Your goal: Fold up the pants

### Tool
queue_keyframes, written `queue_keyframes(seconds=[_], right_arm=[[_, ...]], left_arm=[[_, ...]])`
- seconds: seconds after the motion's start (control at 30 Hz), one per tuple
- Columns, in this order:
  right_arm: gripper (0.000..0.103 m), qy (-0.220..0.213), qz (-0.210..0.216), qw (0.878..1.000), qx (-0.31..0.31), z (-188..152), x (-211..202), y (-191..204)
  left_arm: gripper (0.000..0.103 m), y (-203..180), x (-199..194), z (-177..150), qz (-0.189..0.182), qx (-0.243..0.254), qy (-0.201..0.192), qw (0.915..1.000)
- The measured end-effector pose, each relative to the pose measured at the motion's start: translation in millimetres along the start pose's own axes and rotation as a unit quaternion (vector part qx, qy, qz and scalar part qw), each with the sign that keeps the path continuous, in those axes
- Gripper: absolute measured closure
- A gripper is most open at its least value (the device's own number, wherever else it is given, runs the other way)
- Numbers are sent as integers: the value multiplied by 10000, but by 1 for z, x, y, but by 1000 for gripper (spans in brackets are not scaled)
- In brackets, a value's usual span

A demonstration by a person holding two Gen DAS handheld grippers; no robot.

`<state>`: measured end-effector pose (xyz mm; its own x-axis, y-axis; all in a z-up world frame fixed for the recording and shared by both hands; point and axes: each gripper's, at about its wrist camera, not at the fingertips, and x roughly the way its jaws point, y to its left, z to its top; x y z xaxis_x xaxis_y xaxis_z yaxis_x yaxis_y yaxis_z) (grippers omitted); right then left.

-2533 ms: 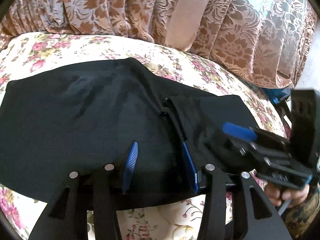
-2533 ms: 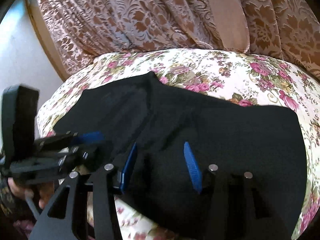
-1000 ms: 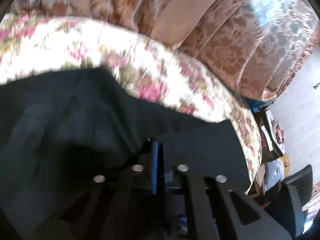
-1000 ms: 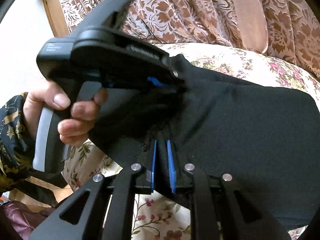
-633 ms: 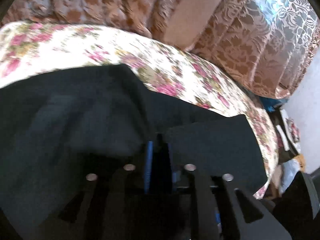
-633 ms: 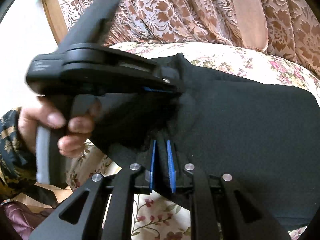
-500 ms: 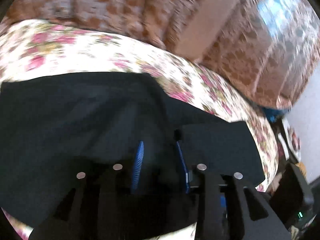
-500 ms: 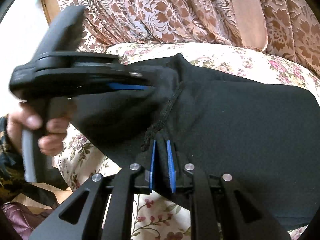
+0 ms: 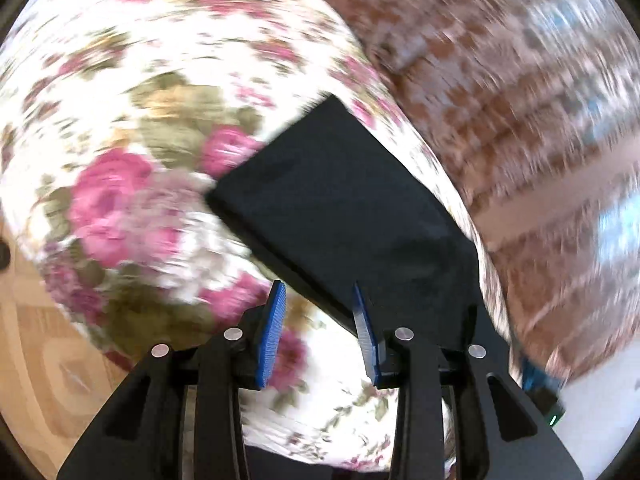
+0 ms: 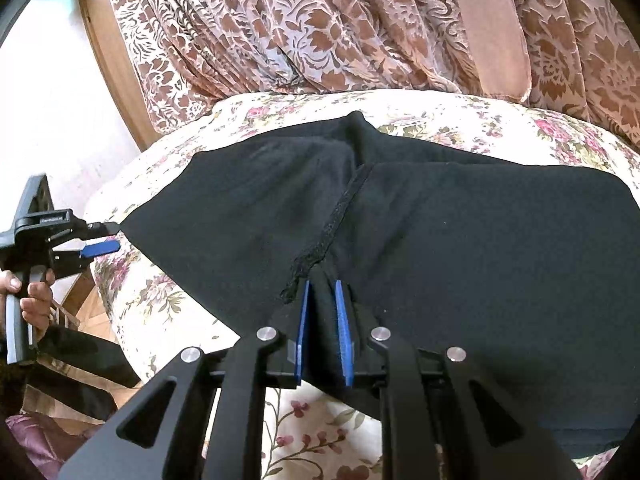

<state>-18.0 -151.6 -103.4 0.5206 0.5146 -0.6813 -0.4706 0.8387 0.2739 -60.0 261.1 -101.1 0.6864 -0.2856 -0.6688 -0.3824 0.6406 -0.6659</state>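
Black pants point(image 10: 460, 240) lie folded on a flowered bed cover, with a raised seam point(image 10: 336, 220) running down toward my right gripper point(image 10: 322, 286). That gripper is shut on a bunched fold of the pants at the near edge. In the right wrist view my left gripper point(image 10: 110, 236) hovers off the cloth's left corner, held by a hand point(image 10: 32, 292), its jaws apart and empty. The left wrist view is blurred by motion. There the left gripper point(image 9: 318, 292) stands open over the bed cover, and one end of the pants point(image 9: 340, 200) reaches just past its right finger.
The flowered bed cover point(image 10: 440, 116) spreads under and around the pants. Brown patterned curtains point(image 10: 320, 20) hang behind the bed. A wooden floor point(image 9: 32, 340) shows beyond the bed's left edge, with a white wall point(image 10: 60, 80) at the far left.
My left gripper opened, let go of the pants and swept far left, off the cloth past its left corner. The right gripper kept still, gripping the same fold.
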Motion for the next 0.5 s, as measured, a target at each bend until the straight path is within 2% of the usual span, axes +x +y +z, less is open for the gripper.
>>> queue_keyframes(seconds=[0.1, 0.17, 0.27, 0.3, 0.5], right_arm=[[90, 2, -6, 10000, -10, 0, 0, 0], [89, 5, -10, 10000, -3, 0, 0, -1], [89, 17, -19, 10000, -13, 0, -1, -1], [89, 21, -17, 10000, -9, 0, -1, -1], [89, 23, -23, 10000, -14, 1, -1, -2]], left_arm=[[70, 11, 2, 10, -122, -399, -83, 9991], [70, 17, 7, 17, -55, -592, -109, 9982], [60, 26, 13, 18, -1, -909, -94, 9958], [60, 28, 15, 18, -45, -994, -76, 9950], [60, 34, 19, 18, -108, -1126, -133, 9935]])
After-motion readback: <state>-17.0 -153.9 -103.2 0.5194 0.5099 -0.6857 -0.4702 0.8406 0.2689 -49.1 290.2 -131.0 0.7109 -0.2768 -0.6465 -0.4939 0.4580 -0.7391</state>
